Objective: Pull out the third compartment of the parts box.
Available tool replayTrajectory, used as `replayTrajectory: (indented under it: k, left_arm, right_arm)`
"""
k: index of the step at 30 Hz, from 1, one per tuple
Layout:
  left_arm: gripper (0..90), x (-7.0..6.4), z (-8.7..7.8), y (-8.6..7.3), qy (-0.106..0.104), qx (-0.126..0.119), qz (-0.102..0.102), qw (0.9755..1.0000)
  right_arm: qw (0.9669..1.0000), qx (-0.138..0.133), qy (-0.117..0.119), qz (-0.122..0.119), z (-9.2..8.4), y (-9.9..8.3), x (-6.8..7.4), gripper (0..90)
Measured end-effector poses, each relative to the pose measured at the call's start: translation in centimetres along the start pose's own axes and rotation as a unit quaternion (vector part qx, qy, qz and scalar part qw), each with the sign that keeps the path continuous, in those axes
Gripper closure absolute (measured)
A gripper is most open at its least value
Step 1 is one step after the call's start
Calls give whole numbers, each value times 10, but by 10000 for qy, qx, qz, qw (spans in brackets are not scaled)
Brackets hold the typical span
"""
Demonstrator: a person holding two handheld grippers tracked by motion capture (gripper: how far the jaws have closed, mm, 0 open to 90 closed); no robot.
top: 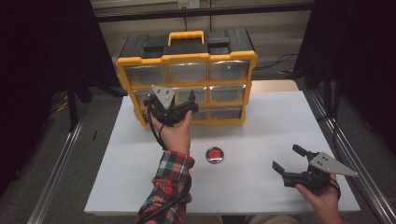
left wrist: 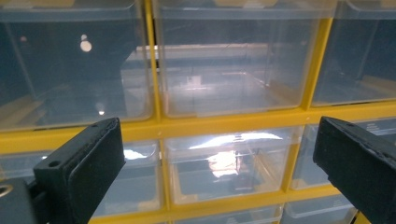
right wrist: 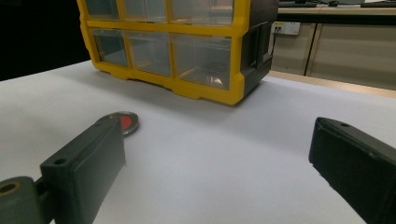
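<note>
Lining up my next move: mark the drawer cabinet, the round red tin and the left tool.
drawer cabinet [top: 187,58], high view, yellow top rail.
round red tin [top: 215,154], high view, red lid centre.
left tool [top: 184,103], high view, between its tips.

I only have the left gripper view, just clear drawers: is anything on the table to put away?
Observer: Yes, a round disc with a red centre lies on the white table, in front of the drawer cabinet.
Operator: Where's my right tool?
Observer: The right tool is open near the table's right front corner, holding nothing.
Operator: Is the disc nearer that one?
Observer: It lies roughly between the two. The left tool is up at the cabinet's middle row.
</note>
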State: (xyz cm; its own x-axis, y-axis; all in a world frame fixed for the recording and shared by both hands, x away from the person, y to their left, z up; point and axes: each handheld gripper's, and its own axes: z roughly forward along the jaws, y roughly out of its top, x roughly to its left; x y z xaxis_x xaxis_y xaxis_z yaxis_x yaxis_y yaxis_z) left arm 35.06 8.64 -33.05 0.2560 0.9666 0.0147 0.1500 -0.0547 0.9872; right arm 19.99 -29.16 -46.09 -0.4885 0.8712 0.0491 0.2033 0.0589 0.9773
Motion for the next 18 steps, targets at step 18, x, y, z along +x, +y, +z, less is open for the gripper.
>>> replayTrajectory:
  k: [18]
  left_arm:
    - [21, -15, 10, 12, 34, -114, 22, 9999]
  right_arm:
    - [10000, 19, 5, 24, 0, 0, 0, 32]
